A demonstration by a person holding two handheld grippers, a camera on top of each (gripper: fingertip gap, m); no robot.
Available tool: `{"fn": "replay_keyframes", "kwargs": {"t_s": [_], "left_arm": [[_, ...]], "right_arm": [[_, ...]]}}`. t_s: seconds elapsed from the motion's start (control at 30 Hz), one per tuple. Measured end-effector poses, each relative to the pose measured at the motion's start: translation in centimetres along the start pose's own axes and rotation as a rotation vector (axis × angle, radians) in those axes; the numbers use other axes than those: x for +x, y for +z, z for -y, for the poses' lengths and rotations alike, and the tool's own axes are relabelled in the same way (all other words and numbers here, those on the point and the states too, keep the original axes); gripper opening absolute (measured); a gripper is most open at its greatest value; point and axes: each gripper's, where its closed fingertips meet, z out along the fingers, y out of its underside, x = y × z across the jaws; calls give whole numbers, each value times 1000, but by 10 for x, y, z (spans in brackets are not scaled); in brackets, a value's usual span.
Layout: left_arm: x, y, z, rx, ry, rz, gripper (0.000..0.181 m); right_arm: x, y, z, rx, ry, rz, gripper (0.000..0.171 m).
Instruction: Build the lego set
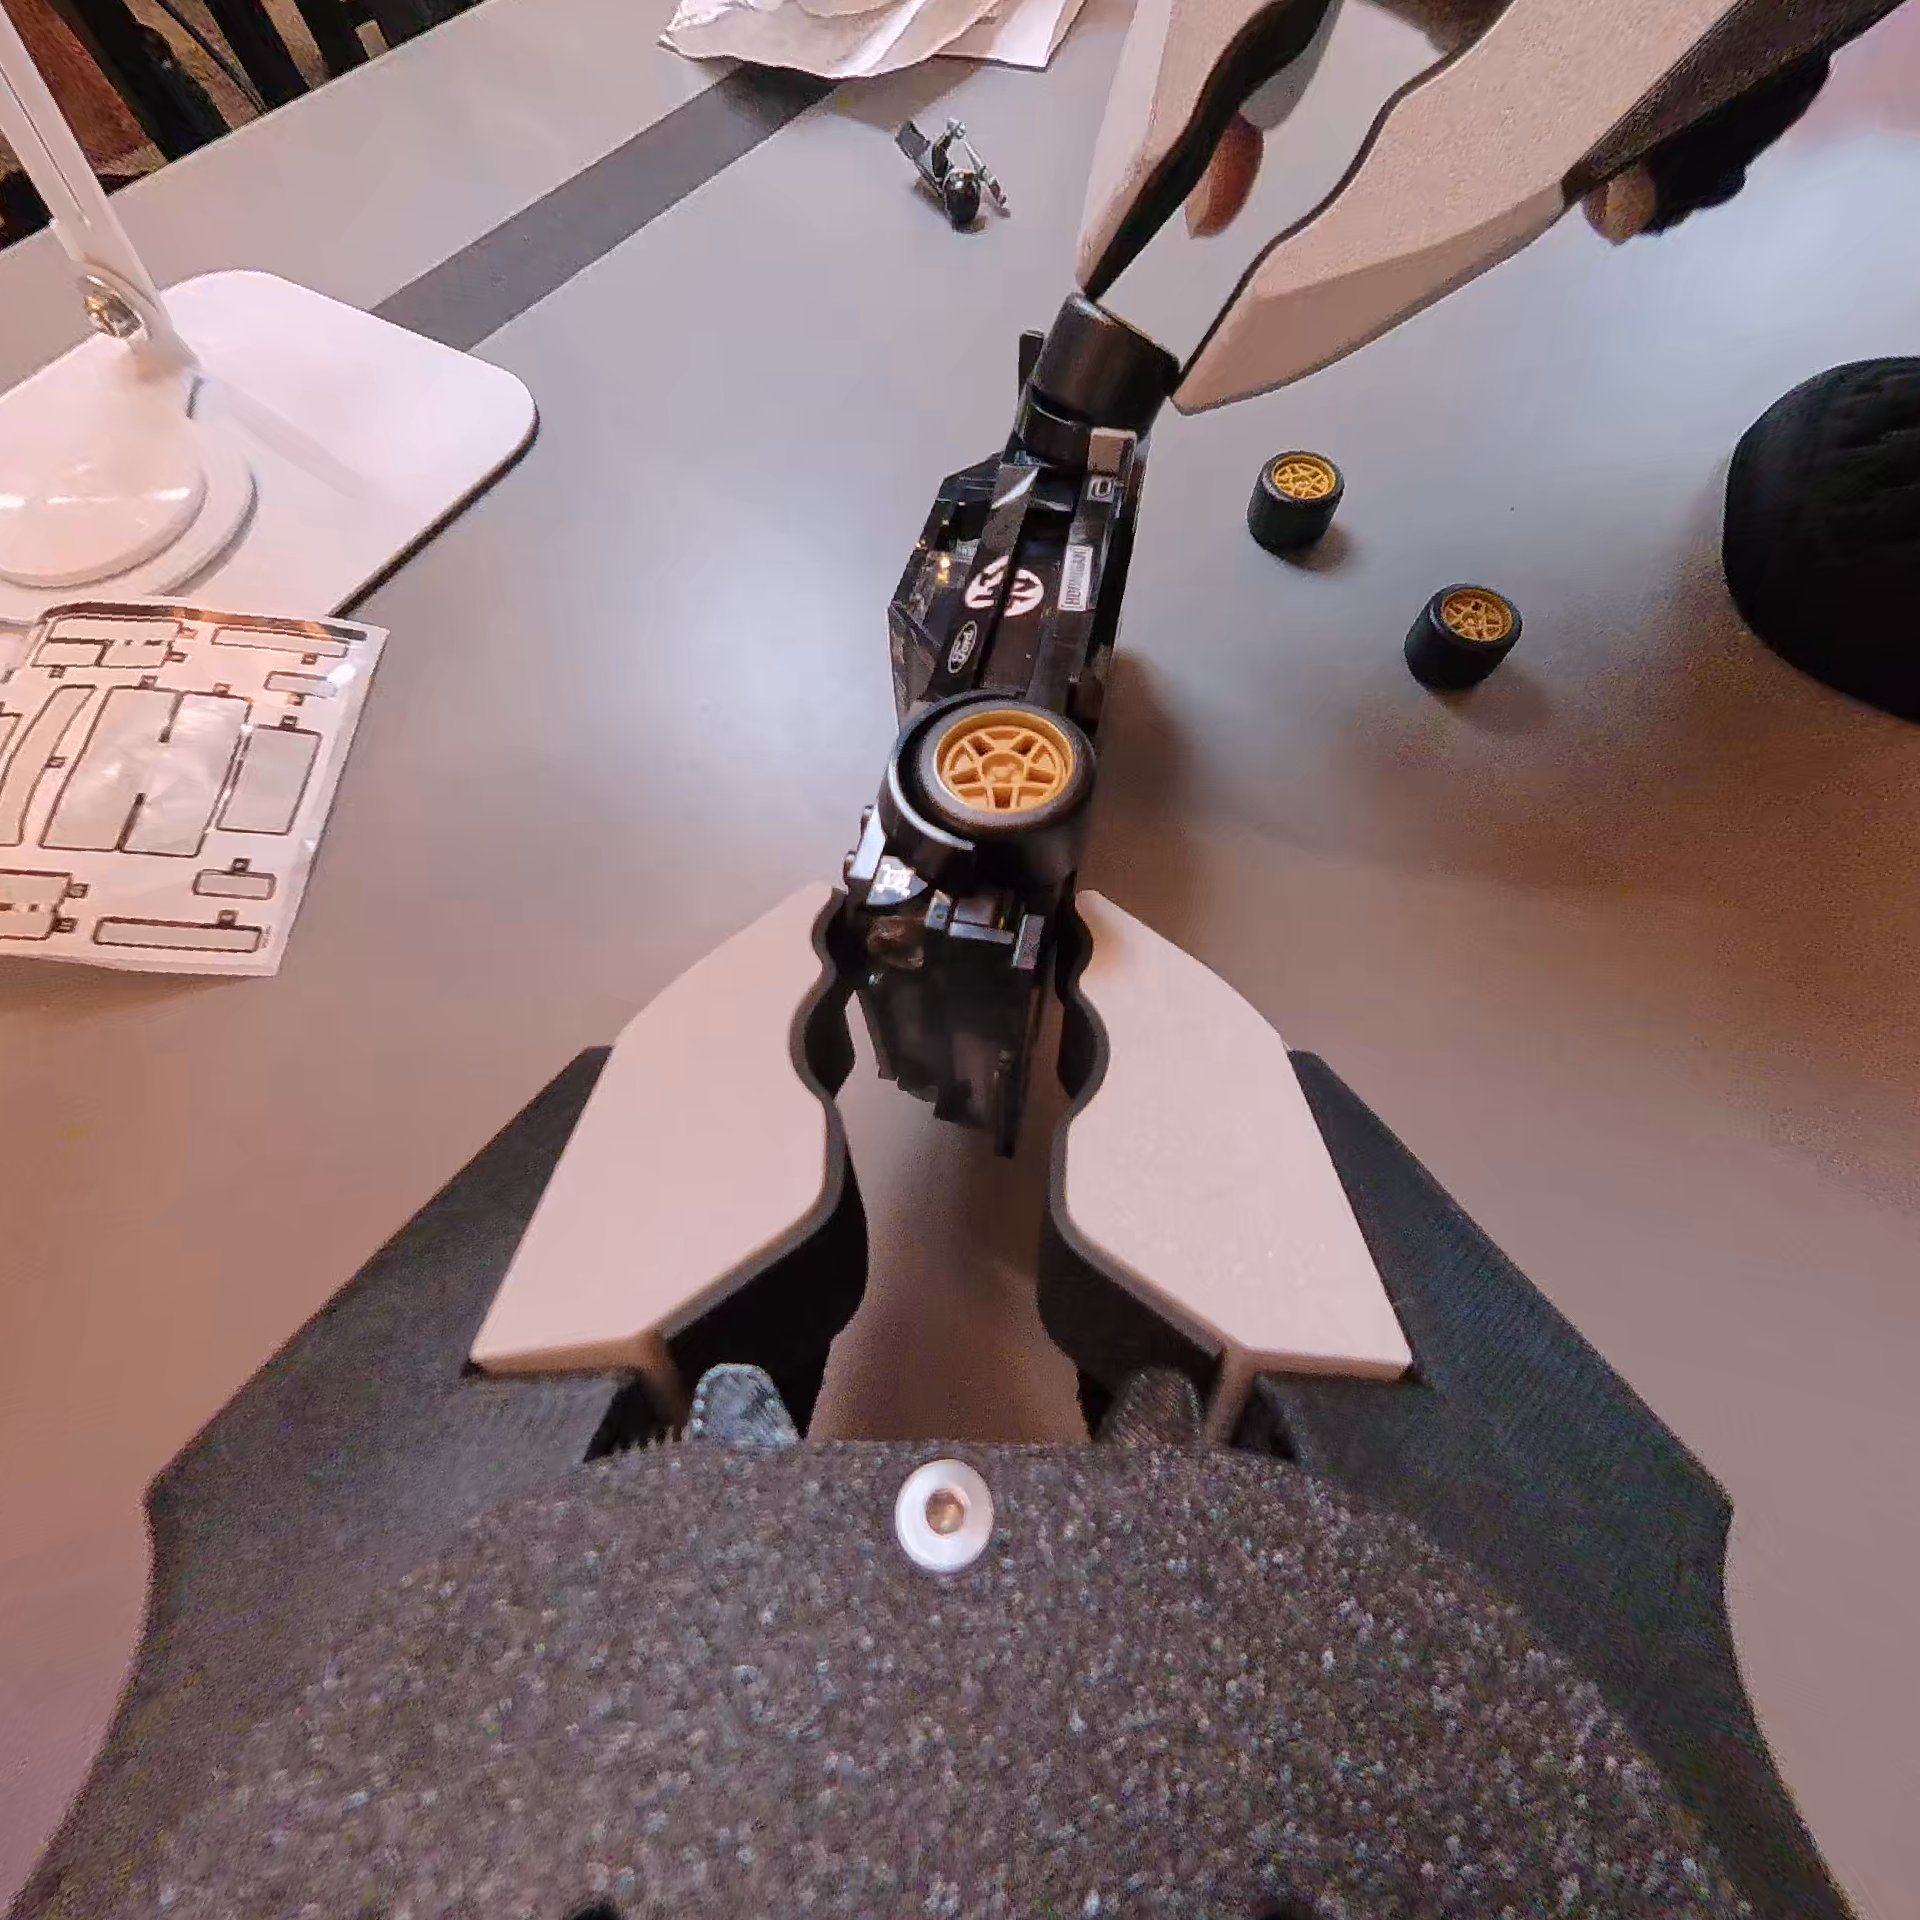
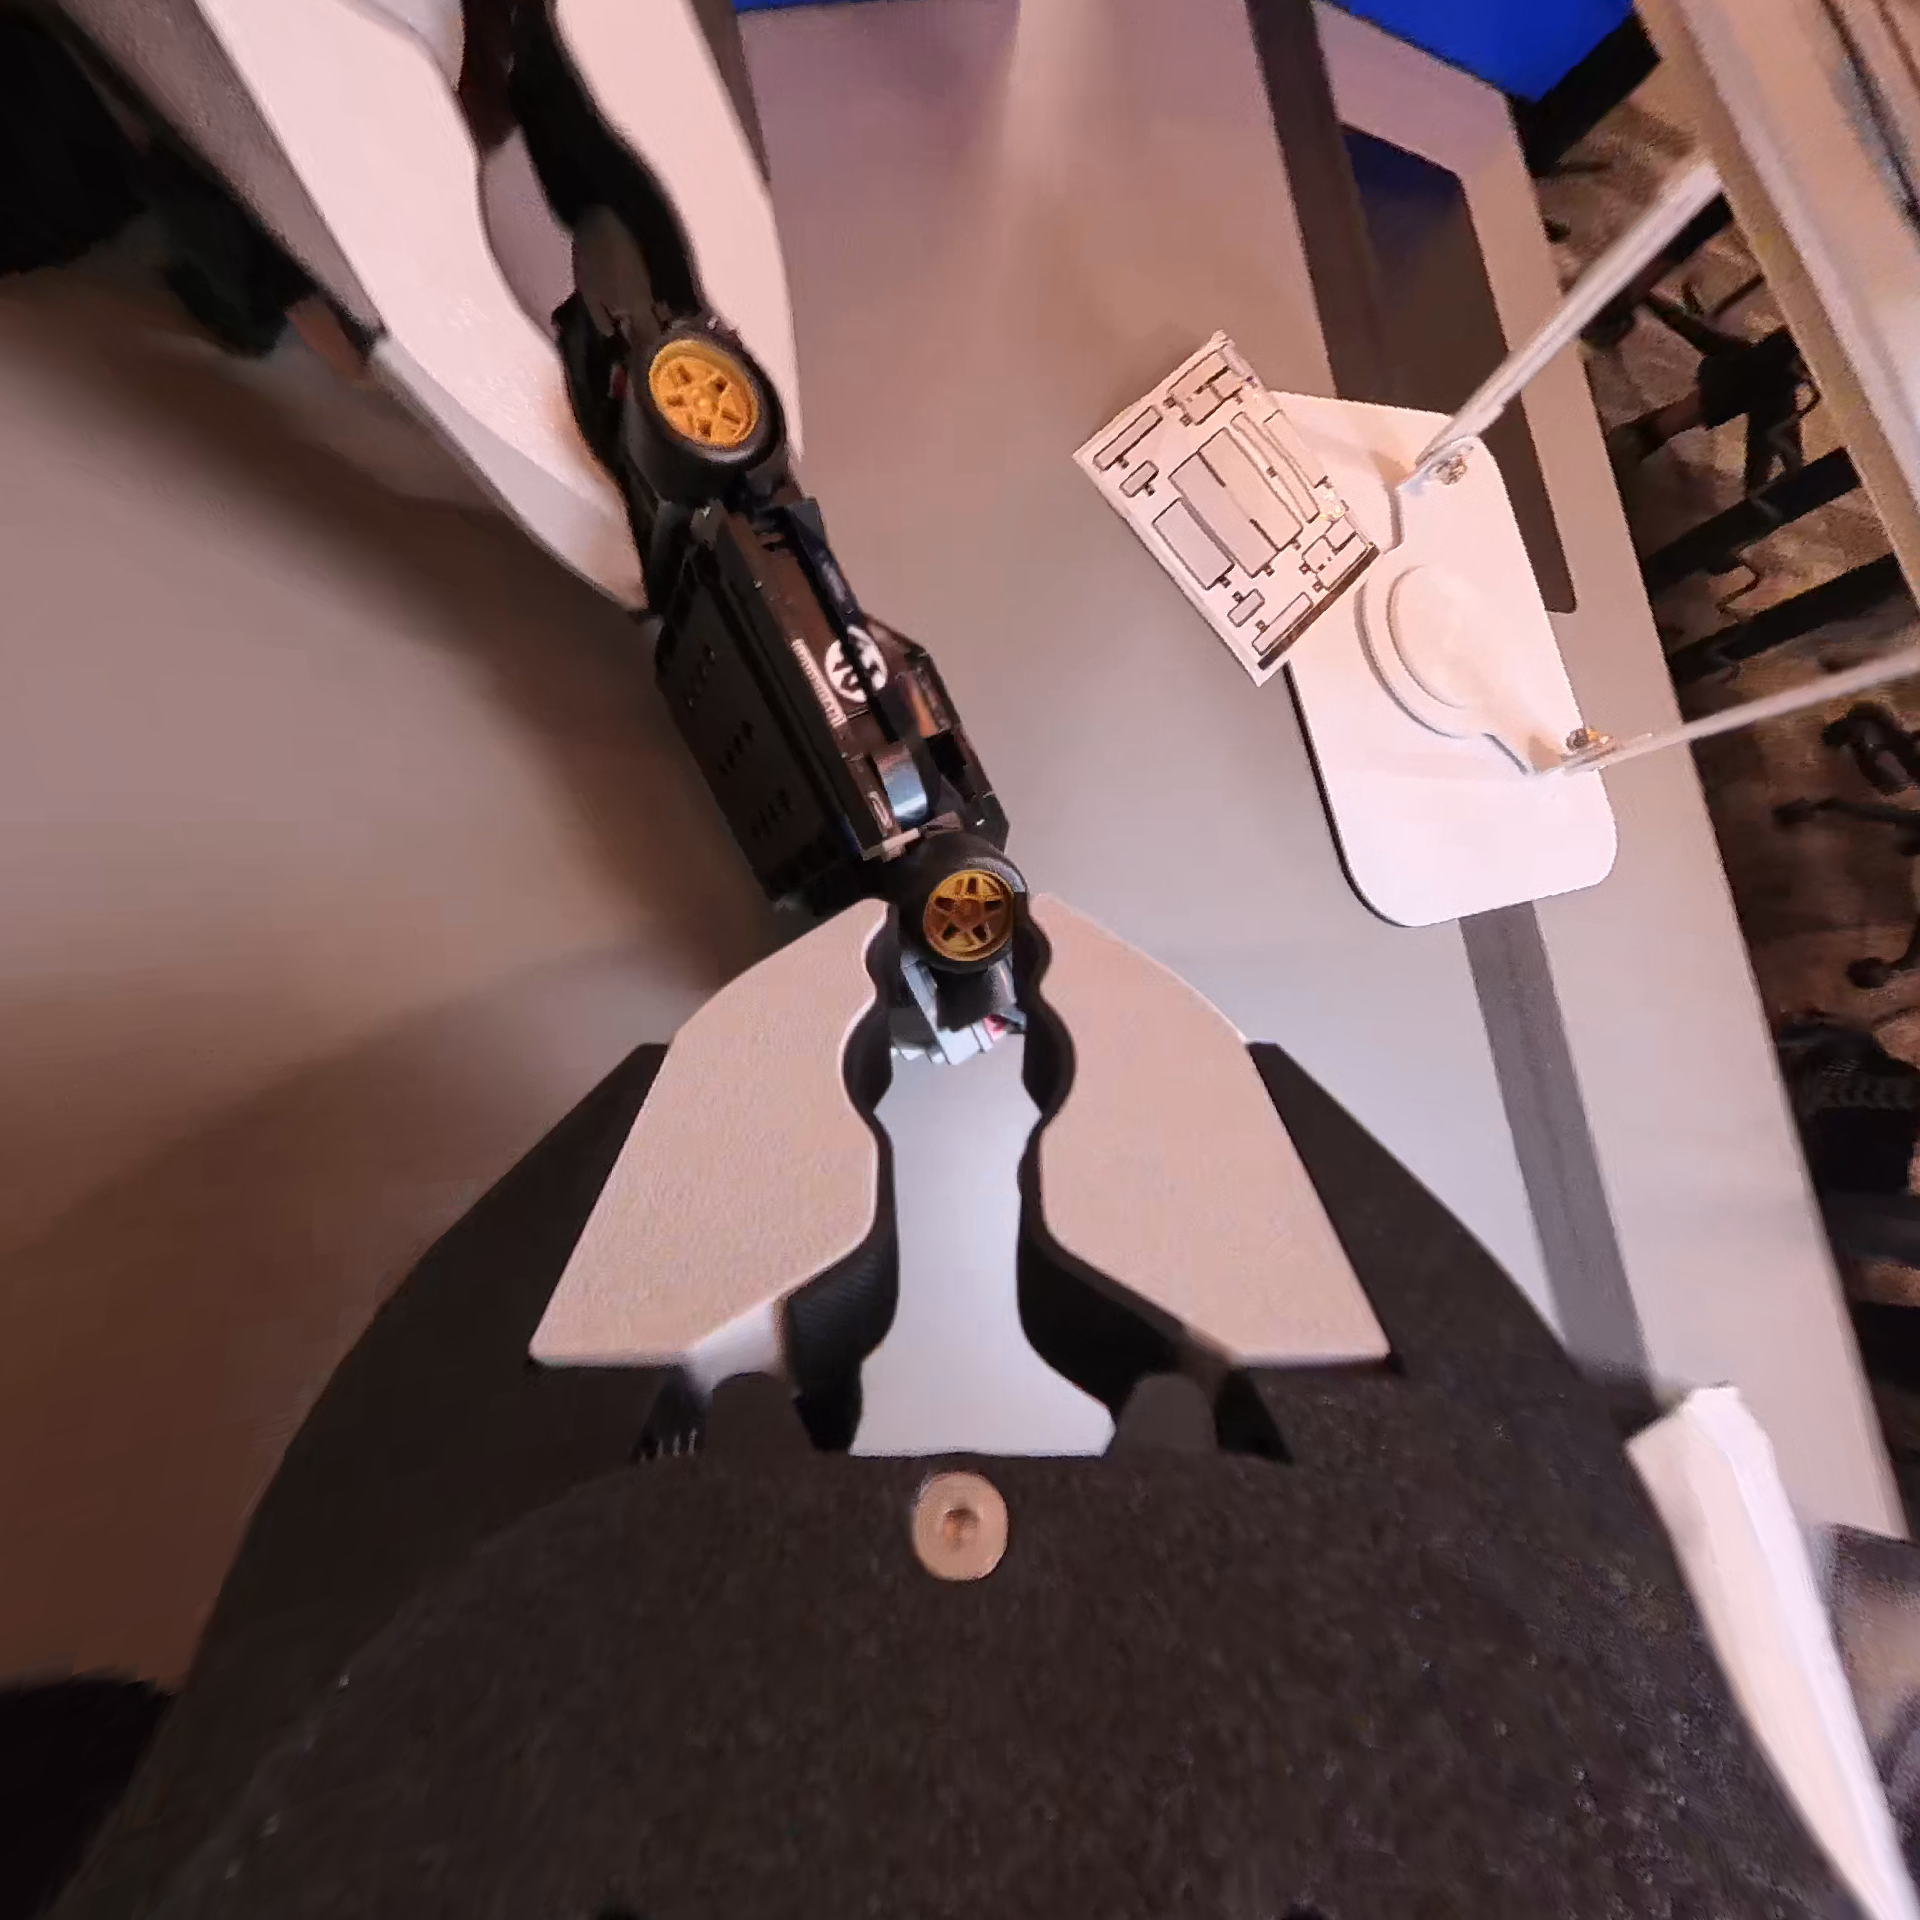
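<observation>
A black Lego car (image 1: 1023, 592) lies on its side above the grey table, with one gold-rimmed wheel (image 1: 997, 779) mounted near my end. My left gripper (image 1: 951, 935) is shut on the car's near end. My right gripper (image 1: 1127, 343) comes in from the top right, shut on a black wheel (image 1: 1091, 358) held against the car's far end. In the right wrist view my right gripper (image 2: 961, 935) grips that gold-rimmed wheel (image 2: 966, 914) at the car (image 2: 769, 686). The left gripper (image 2: 712, 525) holds the far end beside the mounted wheel (image 2: 707, 400).
Two loose gold-rimmed wheels (image 1: 1296, 502) (image 1: 1463, 636) stand on the table right of the car. A sticker sheet (image 1: 156, 769) and a white lamp base (image 1: 343, 416) lie to the left. A small grey piece (image 1: 956, 171) and papers (image 1: 862, 31) lie beyond. A black object (image 1: 1839, 540) sits at the right edge.
</observation>
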Motion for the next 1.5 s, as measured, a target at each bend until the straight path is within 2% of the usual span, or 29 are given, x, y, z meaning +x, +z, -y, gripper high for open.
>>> {"fn": "replay_keyframes", "kwargs": {"t_s": [0.2, 0.4, 0.73, 0.9, 1.5], "left_arm": [[-1, 0, 2, -7, 23, 12, 37], [0, -1, 4, -6, 39, 19, 37], [1, -1, 4, -6, 71, 20, 37], [1, -1, 4, -8, 78, 22, 37], [0, -1, 0, -7, 21, 3, 37]], "right_arm": [[-1, 1, 0, -171, -243, 55, 15], [-1, 0, -1, -210, -240, 173, 16], [-4, -1, -1, -235, -242, 248, 16], [-6, 2, -1, -217, -185, 295, 16], [-6, 5, 2, 22, -11, 230, 16]]}}
